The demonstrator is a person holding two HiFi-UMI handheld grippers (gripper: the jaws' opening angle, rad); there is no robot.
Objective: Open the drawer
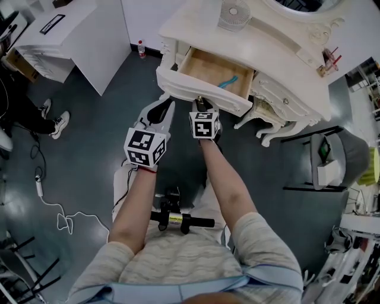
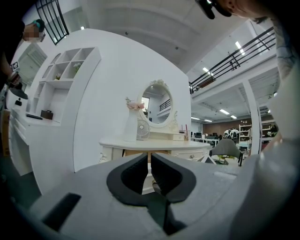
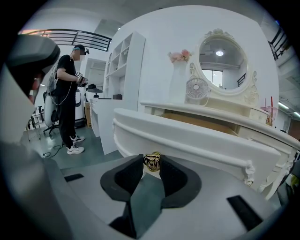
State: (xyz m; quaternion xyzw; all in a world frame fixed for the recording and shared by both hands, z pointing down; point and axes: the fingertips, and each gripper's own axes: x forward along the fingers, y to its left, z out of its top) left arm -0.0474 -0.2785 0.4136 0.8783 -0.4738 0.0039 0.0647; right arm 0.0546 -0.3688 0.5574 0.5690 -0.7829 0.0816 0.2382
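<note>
The cream vanity table point(image 1: 267, 44) has its drawer point(image 1: 208, 70) pulled out toward me, the wooden inside showing with a blue item point(image 1: 229, 81) in it. My right gripper point(image 1: 202, 107) is at the middle of the curved drawer front point(image 3: 197, 140). In the right gripper view the brass knob point(image 3: 152, 161) sits between its black pads point(image 3: 129, 174), which close on it from both sides. My left gripper point(image 1: 162, 111) hovers beside the drawer's left corner, apart from it. Its jaws point(image 2: 149, 169) are closed to a thin slit with nothing between them.
A small fan point(image 1: 233, 15) and a round mirror point(image 2: 157, 103) stand on the vanity. A grey chair point(image 1: 335, 157) is at the right, a white cabinet point(image 1: 71, 35) at the left. A person point(image 3: 68, 93) stands to the left. A cable point(image 1: 53, 208) lies on the floor.
</note>
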